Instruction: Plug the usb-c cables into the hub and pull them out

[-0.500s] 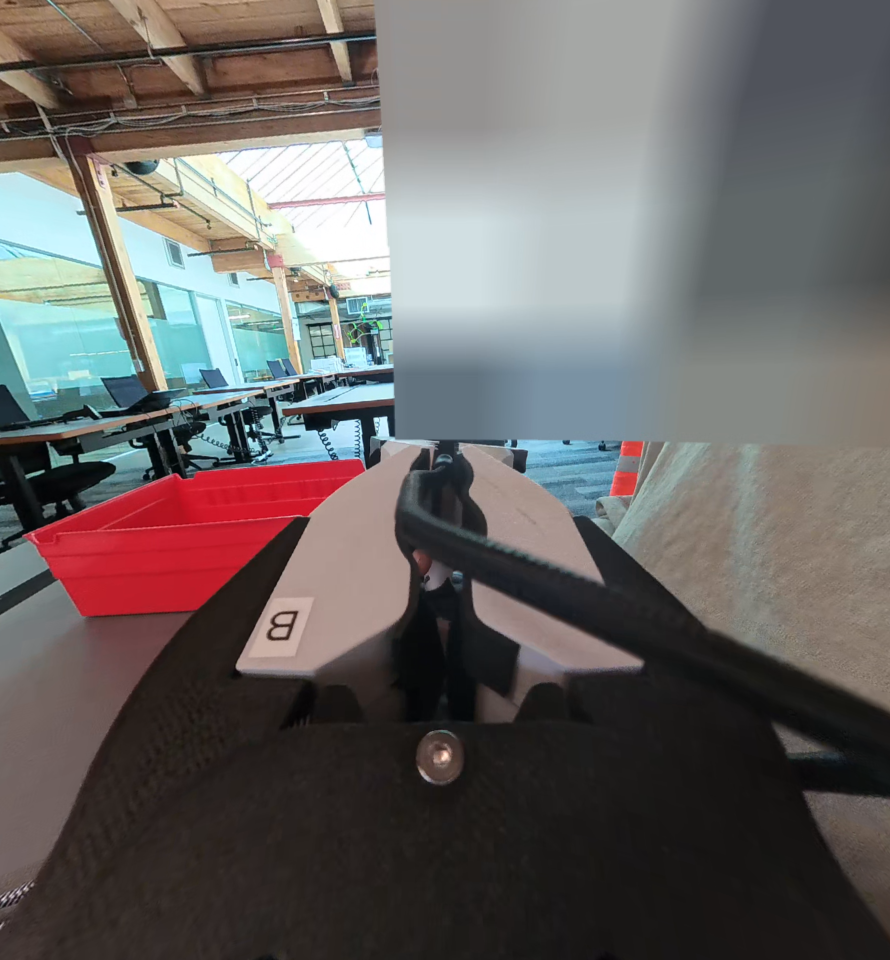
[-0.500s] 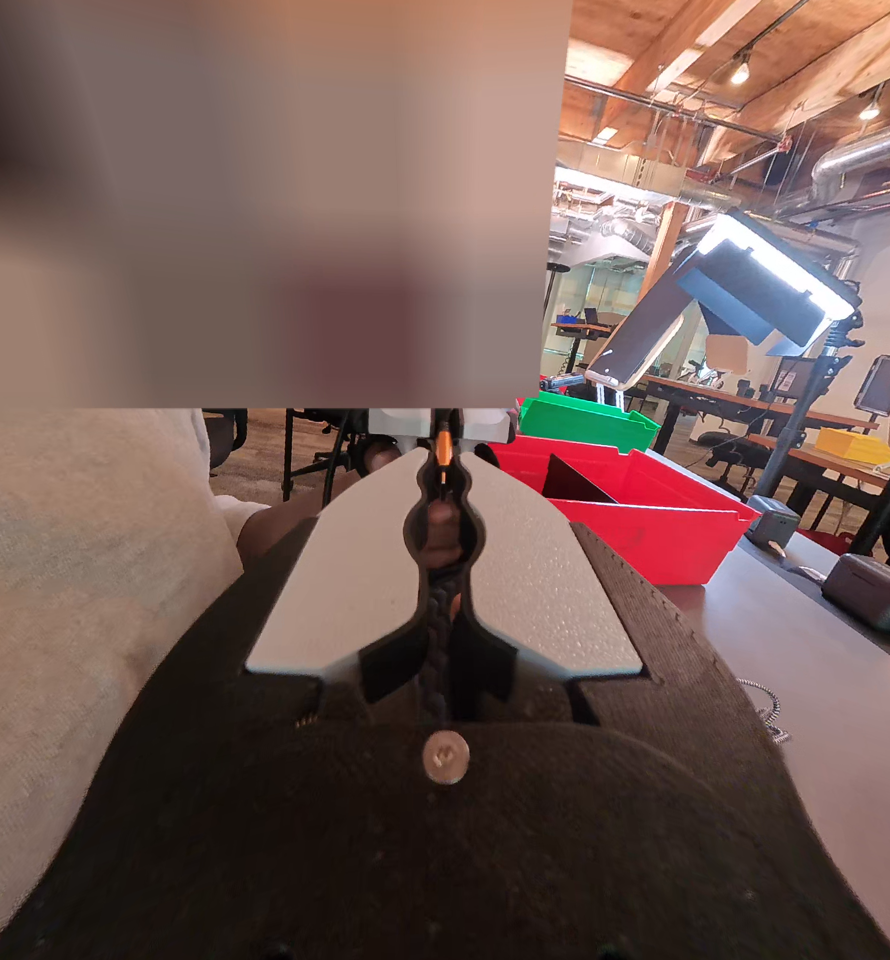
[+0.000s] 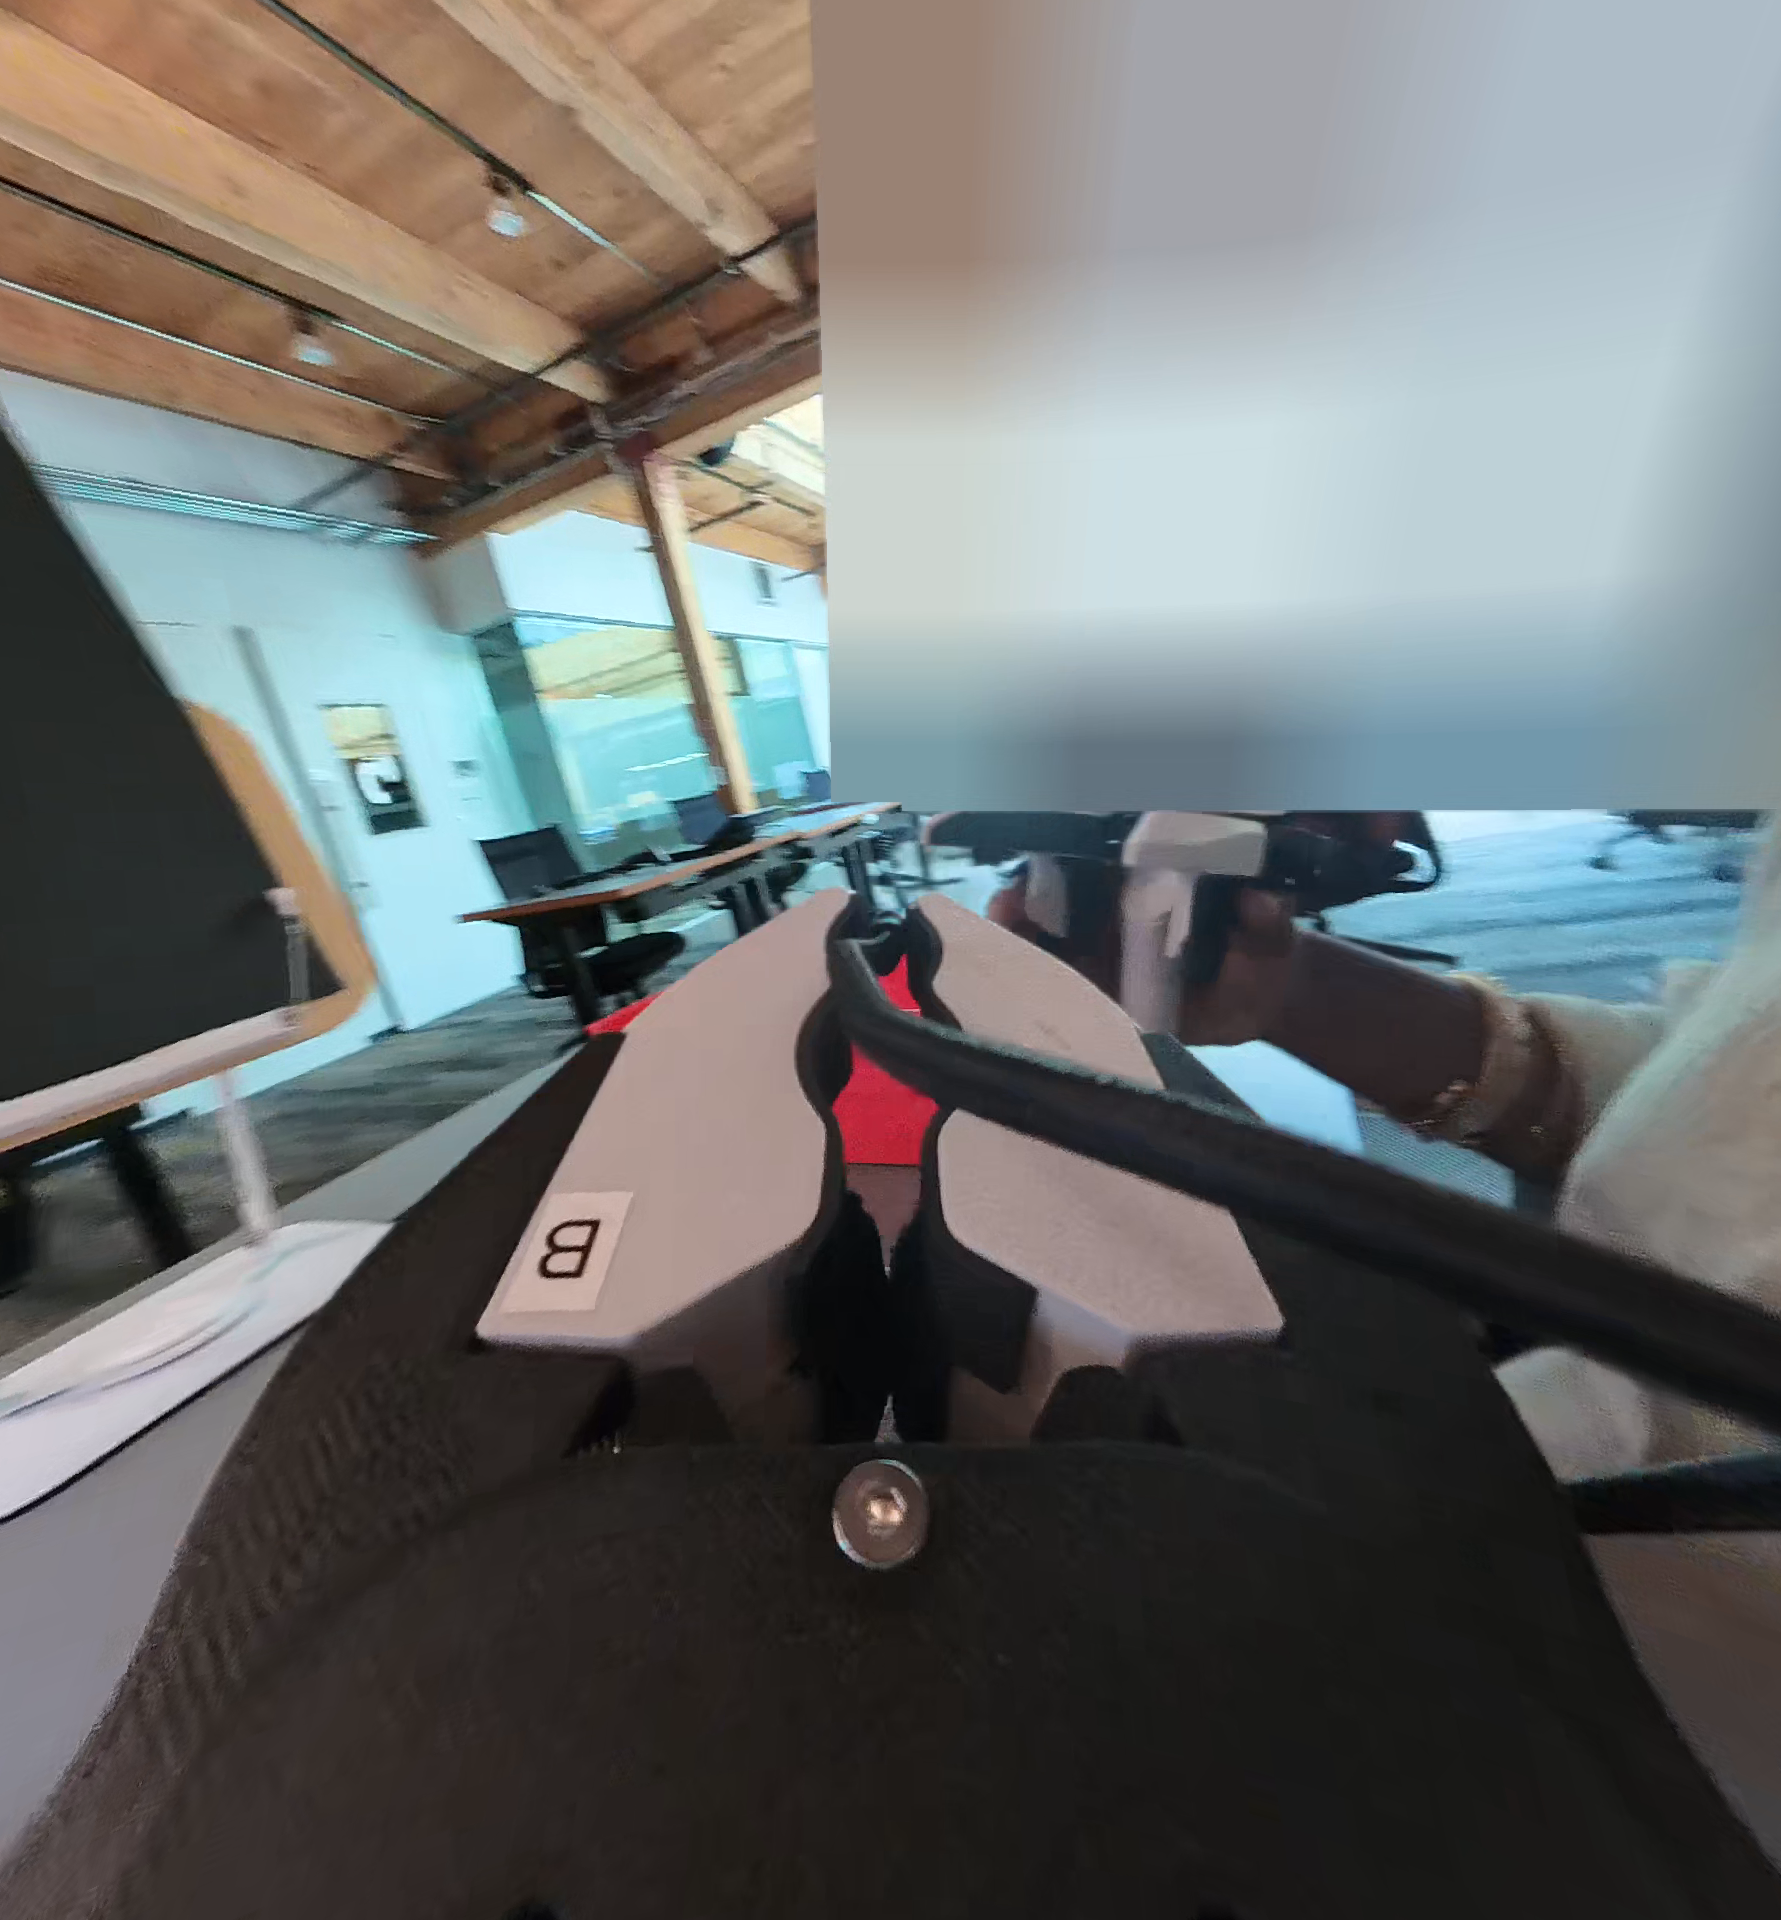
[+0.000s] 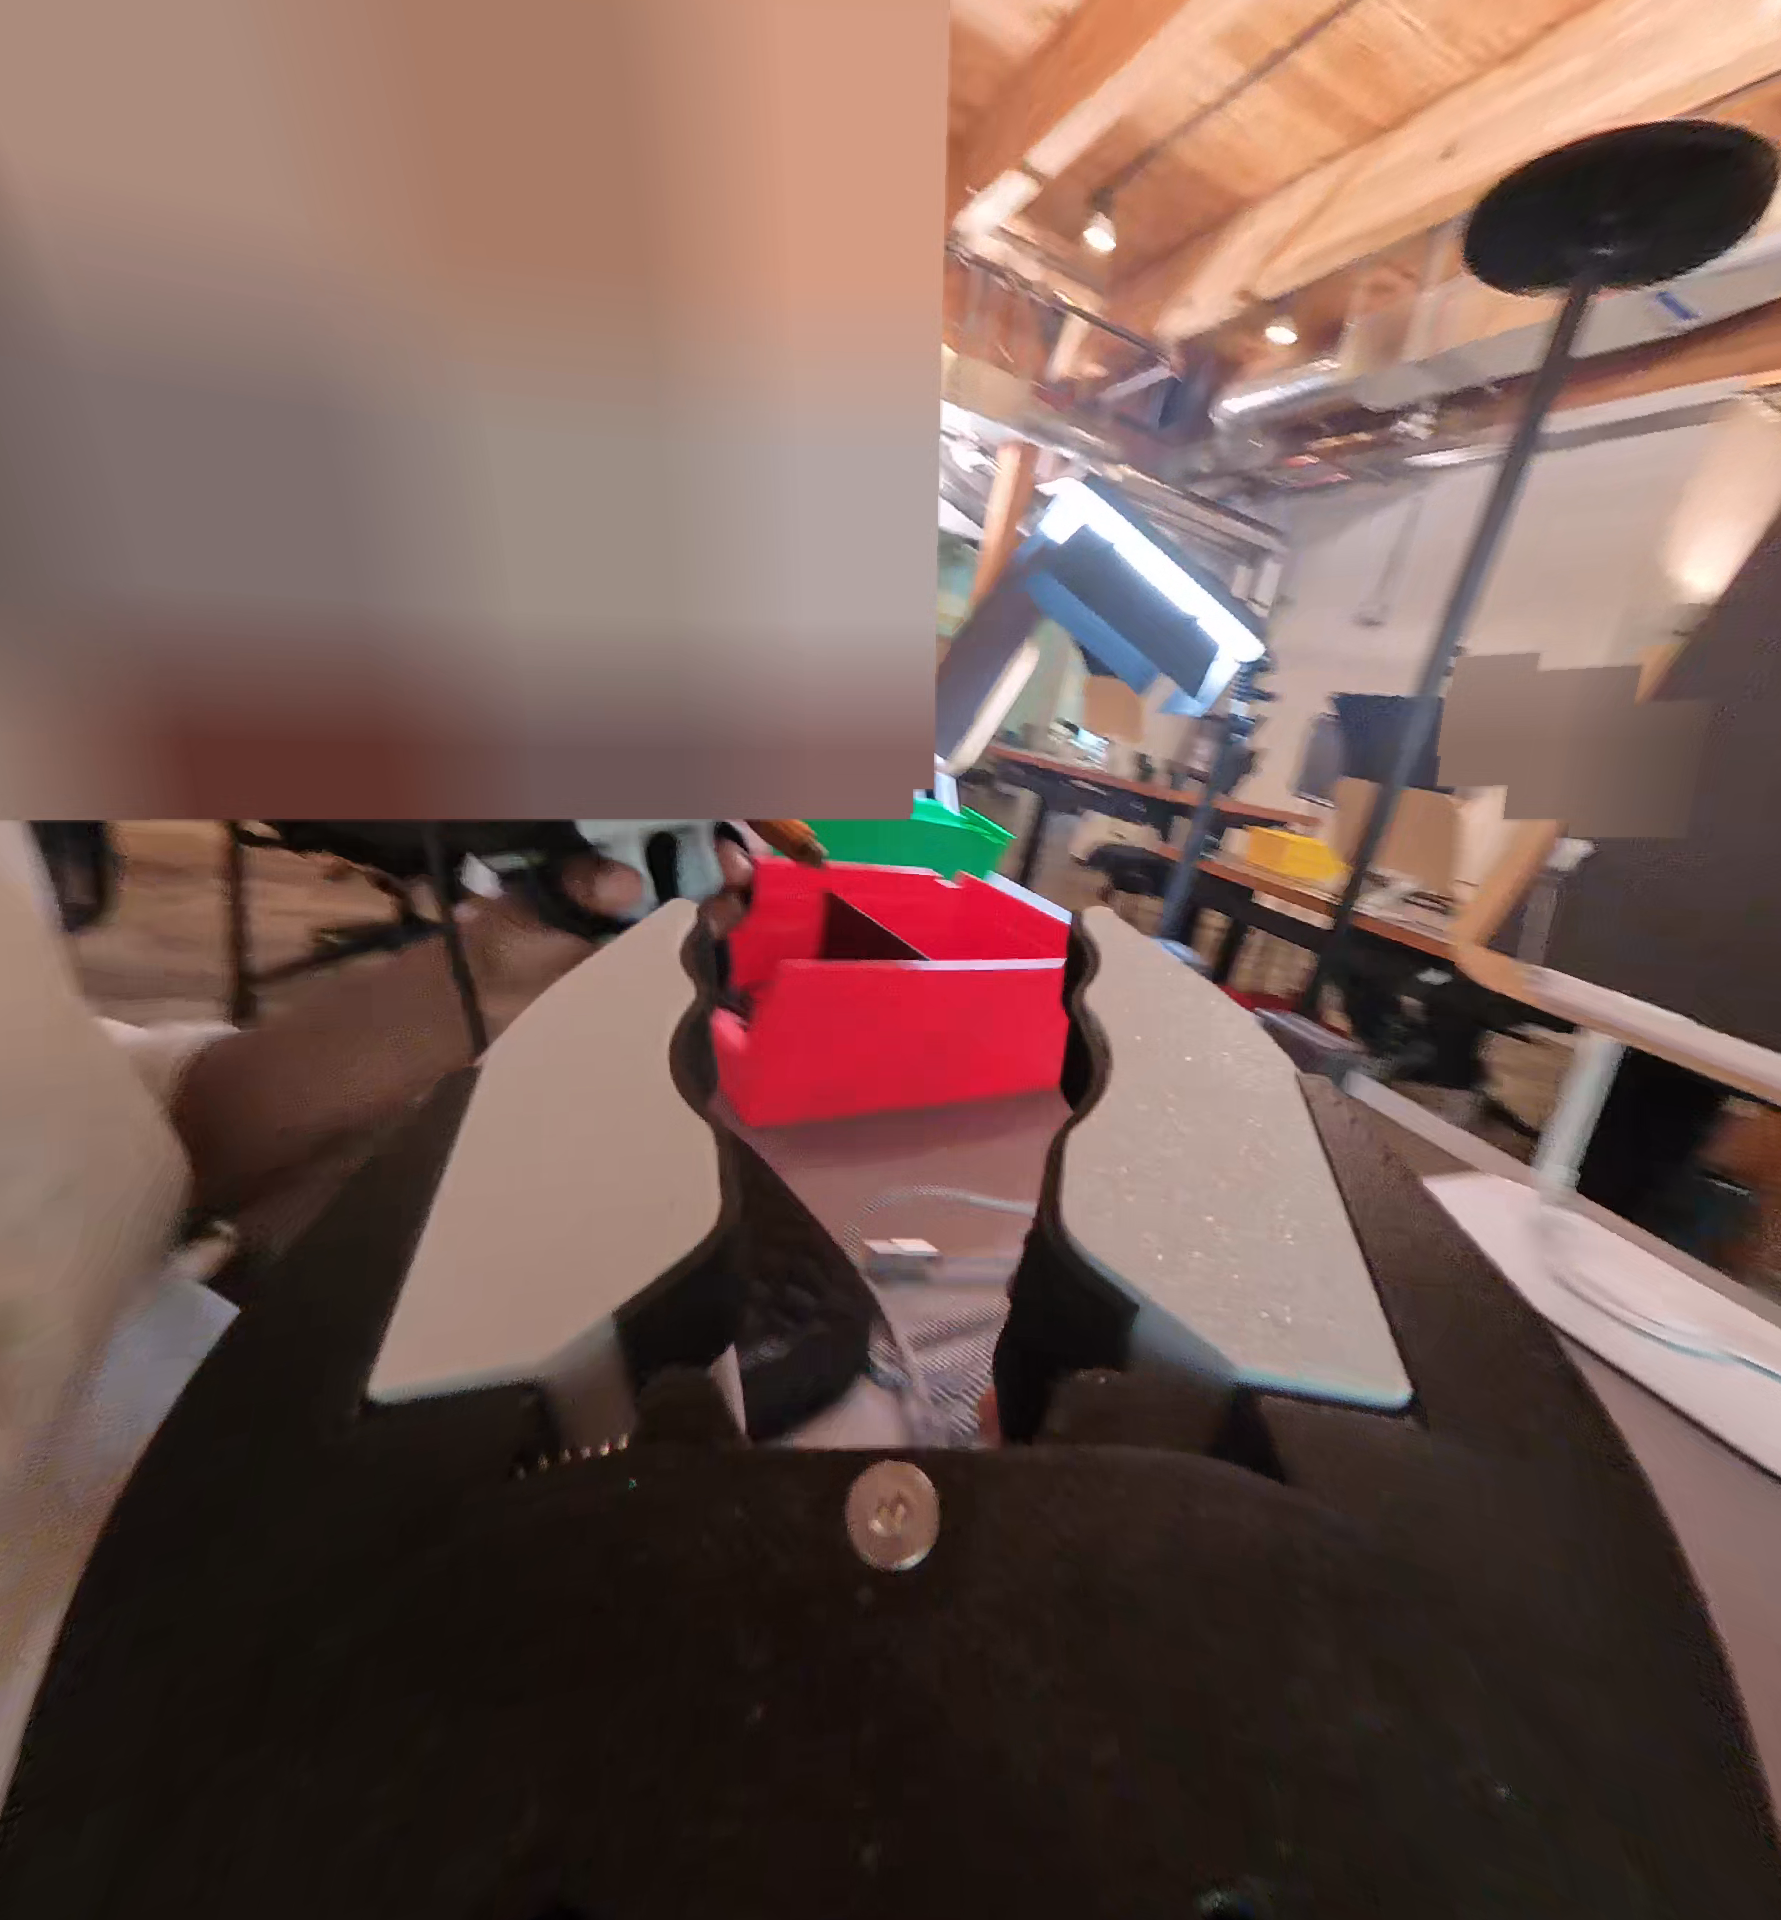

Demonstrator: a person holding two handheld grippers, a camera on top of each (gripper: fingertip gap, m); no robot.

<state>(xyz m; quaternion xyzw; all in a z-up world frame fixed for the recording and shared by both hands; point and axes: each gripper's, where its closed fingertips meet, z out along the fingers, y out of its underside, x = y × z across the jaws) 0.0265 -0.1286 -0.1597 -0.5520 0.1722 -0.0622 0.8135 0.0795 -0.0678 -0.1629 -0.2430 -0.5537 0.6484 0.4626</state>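
My left gripper is shut on a thick black cable near its fingertips. The cable runs back to the lower right over the right finger. My right gripper is open and empty, its fingers wide apart above the grey table. Between its fingers, a small silver plug on a pale braided cable lies on the table. It is blurred. The right gripper also shows far off in the left wrist view, held by a hand. I cannot make out a hub.
A red bin stands on the table ahead of the right gripper, with a green bin behind it. A white mat with a stand lies to the right. A dark screen on a white base stands left of the left gripper. My hands' fingertips stand some 9 cm from each other.
My right gripper has opened and no longer holds the cable end it pinched. Both views have swung sideways with motion blur. My left gripper still holds the black cable.
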